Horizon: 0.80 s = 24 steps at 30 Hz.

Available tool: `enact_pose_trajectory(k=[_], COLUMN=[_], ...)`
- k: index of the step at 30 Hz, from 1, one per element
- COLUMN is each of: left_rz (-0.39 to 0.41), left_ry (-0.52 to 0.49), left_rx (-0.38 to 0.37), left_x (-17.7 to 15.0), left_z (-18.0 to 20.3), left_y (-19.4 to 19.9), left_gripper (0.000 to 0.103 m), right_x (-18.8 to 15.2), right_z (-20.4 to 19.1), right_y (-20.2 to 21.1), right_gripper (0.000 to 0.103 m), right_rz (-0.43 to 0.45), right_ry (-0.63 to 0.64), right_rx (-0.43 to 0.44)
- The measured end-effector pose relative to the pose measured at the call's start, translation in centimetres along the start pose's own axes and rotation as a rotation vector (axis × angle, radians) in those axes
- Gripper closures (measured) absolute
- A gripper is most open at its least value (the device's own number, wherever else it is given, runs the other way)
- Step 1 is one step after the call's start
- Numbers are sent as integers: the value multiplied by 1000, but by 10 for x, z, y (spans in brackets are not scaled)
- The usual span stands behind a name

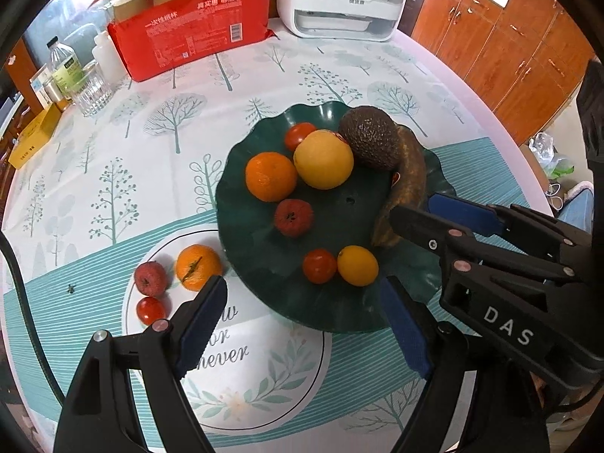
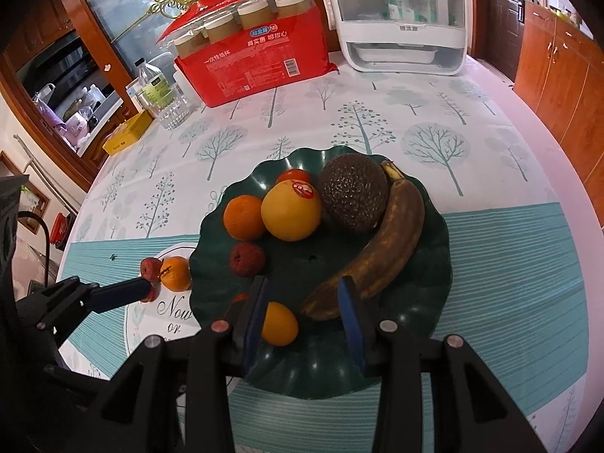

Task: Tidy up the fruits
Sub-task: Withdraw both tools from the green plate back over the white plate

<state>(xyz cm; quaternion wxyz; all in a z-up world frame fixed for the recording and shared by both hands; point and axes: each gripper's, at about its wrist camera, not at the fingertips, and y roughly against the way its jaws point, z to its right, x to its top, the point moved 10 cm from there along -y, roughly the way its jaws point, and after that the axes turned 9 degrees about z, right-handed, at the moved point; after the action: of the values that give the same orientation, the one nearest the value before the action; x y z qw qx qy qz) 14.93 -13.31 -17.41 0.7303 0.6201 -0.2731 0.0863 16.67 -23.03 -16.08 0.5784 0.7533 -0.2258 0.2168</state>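
A dark green scalloped plate holds an avocado, a brown banana, a big yellow orange, a mandarin, a small yellow citrus, tomatoes and a red bumpy fruit. Left of the plate on the cloth lie another mandarin, a red bumpy fruit and a tomato. My left gripper hangs open and empty above the plate's near left rim. My right gripper is narrowly open over the plate beside the banana, holding nothing.
A red pack of paper cups and a white appliance stand at the table's far side. A glass, bottles and a yellow box sit far left. Wooden cabinets line the right beyond the round table edge.
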Motion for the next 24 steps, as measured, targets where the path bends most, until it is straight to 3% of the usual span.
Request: enact_pose_trajectory(k=[15,24], left_rz=[47,94], left_ry=[-7,-2], left_rx=[1,29], left_x=[-11,-12], left_z=[-24,-58], left_y=[35,60], left_gripper=[21,21], right_x=[-10,-4], right_z=[-21,-51], right_y=[22,36], right_gripper=[64,64], right_rz=[39,82], right_ry=[-43,-41], right_rx=[-33,-31])
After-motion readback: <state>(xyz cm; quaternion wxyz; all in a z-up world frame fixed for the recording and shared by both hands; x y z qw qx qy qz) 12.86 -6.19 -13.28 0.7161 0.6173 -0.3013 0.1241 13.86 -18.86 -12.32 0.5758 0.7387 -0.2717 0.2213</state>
